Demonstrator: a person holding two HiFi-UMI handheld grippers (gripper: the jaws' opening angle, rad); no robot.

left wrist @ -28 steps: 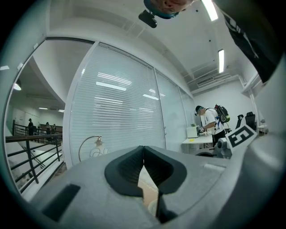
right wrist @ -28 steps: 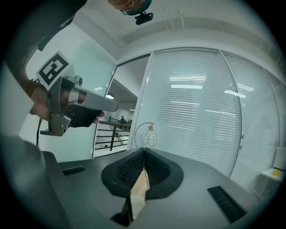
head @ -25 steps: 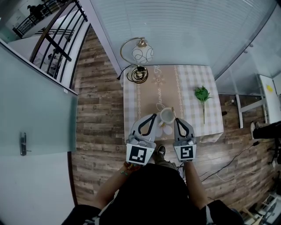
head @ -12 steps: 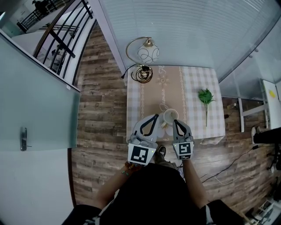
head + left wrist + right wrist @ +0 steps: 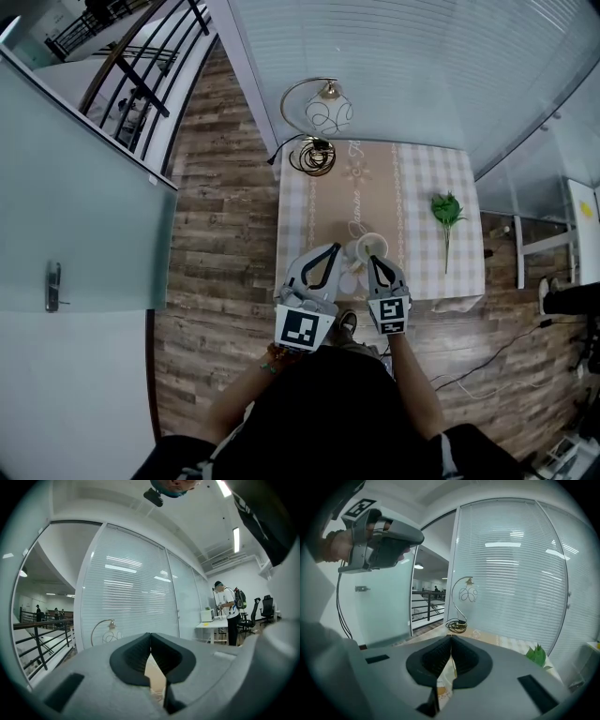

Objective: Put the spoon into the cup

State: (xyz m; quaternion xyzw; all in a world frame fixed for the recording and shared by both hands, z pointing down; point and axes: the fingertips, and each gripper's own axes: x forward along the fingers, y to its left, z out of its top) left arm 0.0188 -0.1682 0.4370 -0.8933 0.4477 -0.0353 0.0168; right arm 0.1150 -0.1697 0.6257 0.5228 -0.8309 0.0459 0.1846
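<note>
White round cup (image 5: 370,247) is standing near the front edge of the checked-cloth tabletop (image 5: 422,272), at 12 o'clock of the right hand-held gripper (image 5: 377,262) and 2 o'clock of the left hand-held gripper (image 5: 330,251). Both are hovering with jaws pressed together, gripping nothing. The spoon is too small to pick out. A green leafy sprig (image 5: 446,210) is lying at 2 o'clock of the cup.

lamp (image 5: 330,111), green sprig (image 5: 446,210), tablecloth (image 5: 309,220)
</note>
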